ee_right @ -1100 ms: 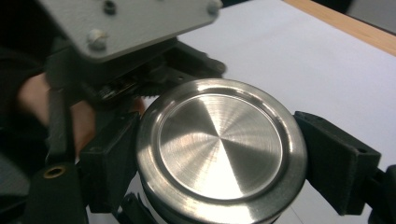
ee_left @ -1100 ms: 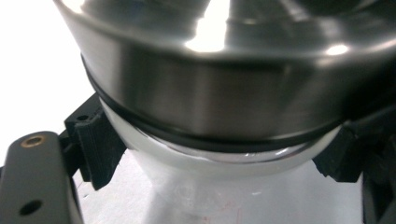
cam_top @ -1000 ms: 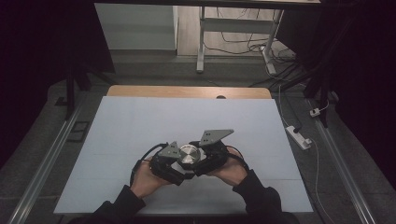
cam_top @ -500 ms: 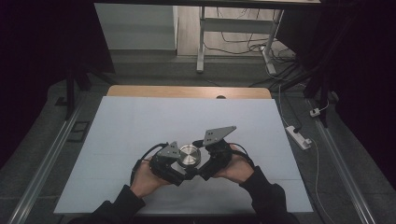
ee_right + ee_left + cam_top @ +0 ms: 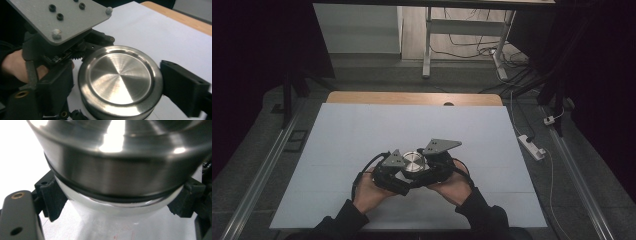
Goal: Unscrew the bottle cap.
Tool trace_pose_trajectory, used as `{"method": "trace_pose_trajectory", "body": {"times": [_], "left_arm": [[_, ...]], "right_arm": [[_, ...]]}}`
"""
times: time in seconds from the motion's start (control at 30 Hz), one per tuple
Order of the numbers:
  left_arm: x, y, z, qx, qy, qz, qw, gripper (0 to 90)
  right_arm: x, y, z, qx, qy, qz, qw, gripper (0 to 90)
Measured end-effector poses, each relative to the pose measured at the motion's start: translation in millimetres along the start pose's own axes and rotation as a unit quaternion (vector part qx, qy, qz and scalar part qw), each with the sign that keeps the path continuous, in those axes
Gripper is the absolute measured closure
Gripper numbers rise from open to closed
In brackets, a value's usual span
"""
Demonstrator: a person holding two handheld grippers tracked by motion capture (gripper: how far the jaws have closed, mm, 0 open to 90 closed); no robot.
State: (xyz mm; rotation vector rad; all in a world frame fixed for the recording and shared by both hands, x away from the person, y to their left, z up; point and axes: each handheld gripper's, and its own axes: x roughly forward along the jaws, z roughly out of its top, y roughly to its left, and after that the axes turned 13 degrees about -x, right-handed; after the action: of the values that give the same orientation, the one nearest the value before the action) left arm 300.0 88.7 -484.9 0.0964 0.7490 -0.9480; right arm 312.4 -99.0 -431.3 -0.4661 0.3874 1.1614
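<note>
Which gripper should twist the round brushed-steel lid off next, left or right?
Right, probably. The right gripper has its jaws flanking the round brushed-steel lid at rim height. The left gripper clamps the clear jar body below, suited to holding.

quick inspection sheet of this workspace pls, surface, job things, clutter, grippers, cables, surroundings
surface: pale sheet over a wooden table, whose wood shows along the far edge.
job's things: one jar with a round steel lid, standing near the front middle.
clutter: nothing seen on the sheet.
grippers: left gripper has a jaw on each side of the jar body under the lid; right gripper has a jaw on each side of the lid; whether the jaws press cannot be told.
cables: a black cable loops off the left gripper; a power strip and loose wires lie on the floor.
surroundings: dim room, metal floor rail, table leg beyond.
</note>
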Motion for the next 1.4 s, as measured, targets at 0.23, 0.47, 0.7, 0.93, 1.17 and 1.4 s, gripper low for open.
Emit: {"method": "trace_pose_trajectory", "body": {"times": [0.23,0.47,0.7,0.93,1.17,1.4], "left_arm": [[0.0,-0.7,0.0,0.013,0.008,-0.023,0.9996,15.7],[0.1,-3.6,0.5,0.050,0.019,-0.072,0.9960,15.7],[0.3,-9.2,1.5,0.059,0.016,-0.078,0.9951,15.6],[-1.8,-2.5,0.8,0.017,0.000,-0.014,0.9998,15.6],[0.0,-2.0,0.2,-0.002,0.000,0.020,0.9998,15.6],[-1.3,-5.2,2.1,0.007,-0.001,0.009,0.9999,15.7]], "right_arm": [[-4.2,-9.6,-3.7,-0.008,-0.008,0.046,0.9989,19.8],[-9.4,-24.6,-8.8,-0.058,-0.024,0.146,0.9874,19.8],[-18.9,-31.0,-13.2,-0.092,-0.052,0.191,0.9759,8.8],[-23.5,-24.6,-2.4,-0.020,-0.010,0.068,0.9974,6.8],[-8.4,-7.2,0.9,0.003,0.001,0.018,0.9998,8.1],[-3.8,-2.6,-1.9,-0.013,-0.001,0.011,0.9999,18.1]]}}
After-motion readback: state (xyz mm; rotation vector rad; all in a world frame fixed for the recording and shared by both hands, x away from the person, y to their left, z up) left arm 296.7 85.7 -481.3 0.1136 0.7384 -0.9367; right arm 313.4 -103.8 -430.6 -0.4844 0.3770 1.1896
